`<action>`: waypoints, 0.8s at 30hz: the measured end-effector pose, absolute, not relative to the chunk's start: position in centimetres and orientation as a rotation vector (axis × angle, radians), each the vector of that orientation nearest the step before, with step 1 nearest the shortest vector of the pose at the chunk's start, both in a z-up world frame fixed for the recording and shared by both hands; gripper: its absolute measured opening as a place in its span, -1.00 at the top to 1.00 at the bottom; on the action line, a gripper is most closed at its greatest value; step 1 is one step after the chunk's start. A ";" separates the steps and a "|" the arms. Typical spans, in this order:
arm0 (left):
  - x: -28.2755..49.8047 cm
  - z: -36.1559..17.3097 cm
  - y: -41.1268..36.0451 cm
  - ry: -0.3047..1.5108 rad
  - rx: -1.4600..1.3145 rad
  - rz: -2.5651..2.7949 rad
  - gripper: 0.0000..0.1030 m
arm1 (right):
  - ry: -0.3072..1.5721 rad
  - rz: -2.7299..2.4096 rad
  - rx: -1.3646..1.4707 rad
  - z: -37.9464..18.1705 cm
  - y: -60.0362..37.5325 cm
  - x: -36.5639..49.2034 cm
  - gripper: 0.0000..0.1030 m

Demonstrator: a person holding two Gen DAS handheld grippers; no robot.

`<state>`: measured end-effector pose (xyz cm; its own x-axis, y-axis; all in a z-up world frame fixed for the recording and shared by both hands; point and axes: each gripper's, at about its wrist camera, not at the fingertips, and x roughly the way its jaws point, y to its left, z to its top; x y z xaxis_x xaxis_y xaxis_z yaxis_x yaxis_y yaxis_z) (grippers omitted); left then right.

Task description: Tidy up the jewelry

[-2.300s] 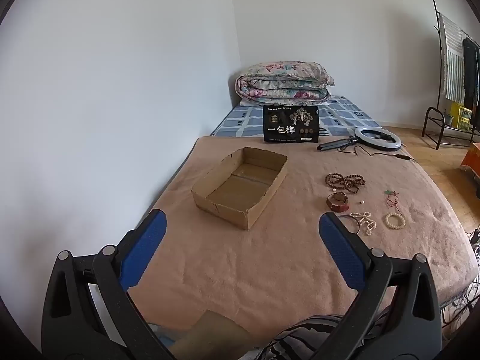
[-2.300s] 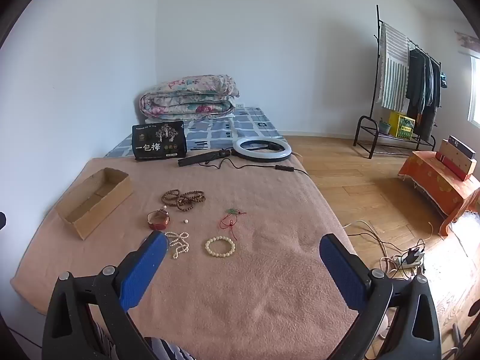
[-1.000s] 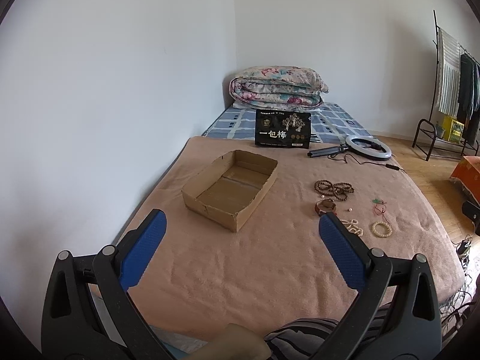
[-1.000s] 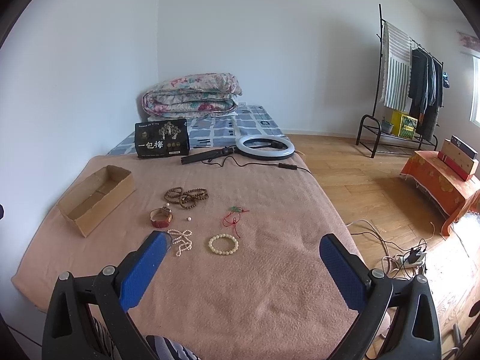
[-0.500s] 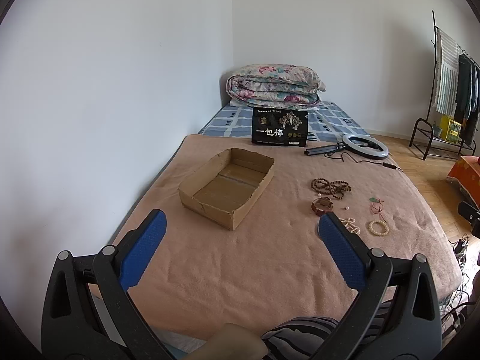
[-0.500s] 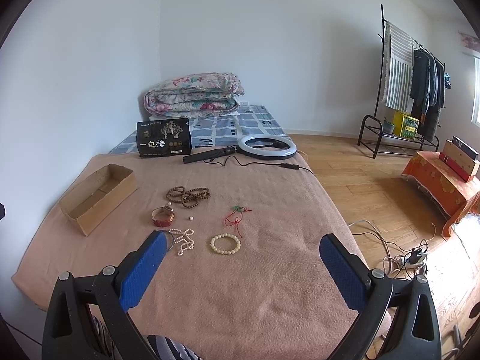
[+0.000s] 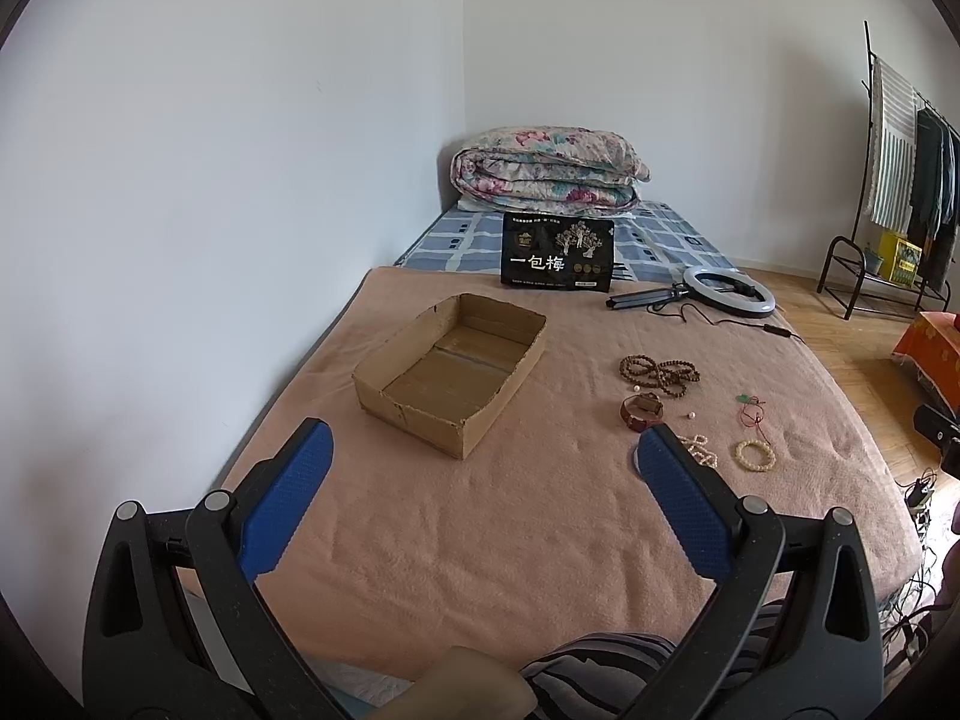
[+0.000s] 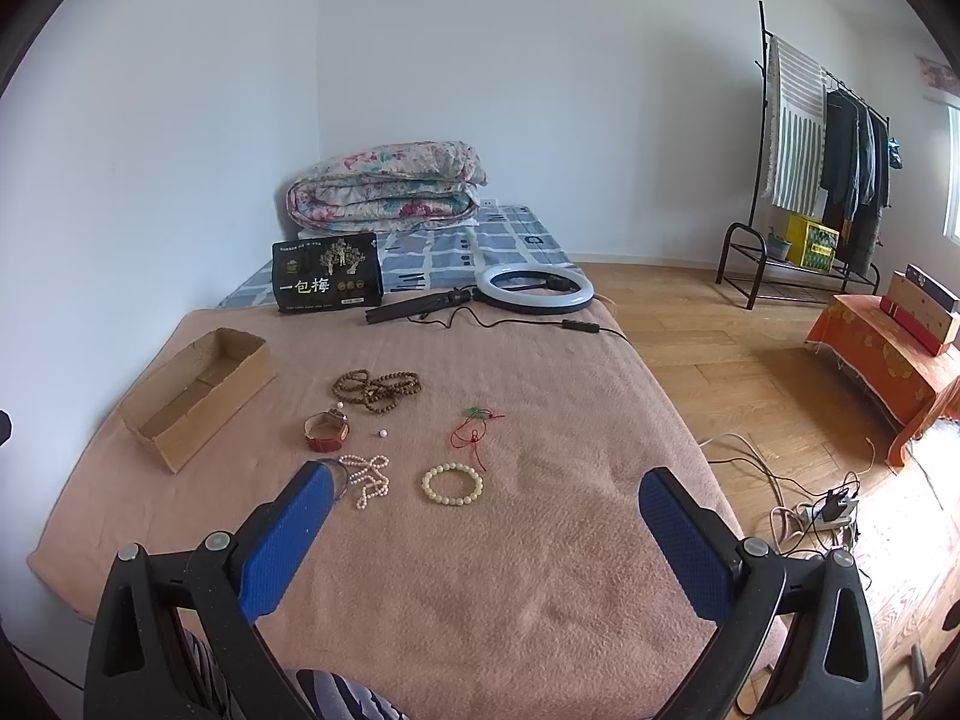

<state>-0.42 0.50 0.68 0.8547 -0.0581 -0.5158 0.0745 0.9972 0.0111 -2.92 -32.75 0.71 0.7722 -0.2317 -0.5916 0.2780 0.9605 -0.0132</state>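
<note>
- The cardboard box (image 7: 451,369) lies open-topped on the bed (image 8: 480,570), nothing inside.
- Right of the box: brown bead strand (image 8: 376,389), red watch (image 8: 326,431), pearl string (image 8: 366,478), cream bracelet (image 8: 452,483), red cord (image 8: 474,429).
- Left gripper (image 7: 477,468) and right gripper (image 8: 486,507) hover near the bed's front edge, jaws spread, holding nothing.
- Behind the box, a black packet (image 7: 557,251) reads "一包梅".
</note>
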 end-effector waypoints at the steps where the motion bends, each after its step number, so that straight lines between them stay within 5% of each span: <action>1: -0.4 0.7 0.5 0.541 0.033 -0.069 -1.00 | 0.632 -0.277 0.079 0.7 -32.8 -2.9 -0.99; 24: -0.4 0.5 0.6 0.544 0.035 -0.070 -1.00 | 0.640 -0.281 0.079 0.2 -33.1 -2.8 -0.99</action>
<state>-0.36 0.57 0.47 0.8535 -0.0574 -0.5179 0.0757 0.9970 0.0142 -2.83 -33.13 0.22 0.7657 -0.2346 -0.5990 0.2831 0.9590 -0.0136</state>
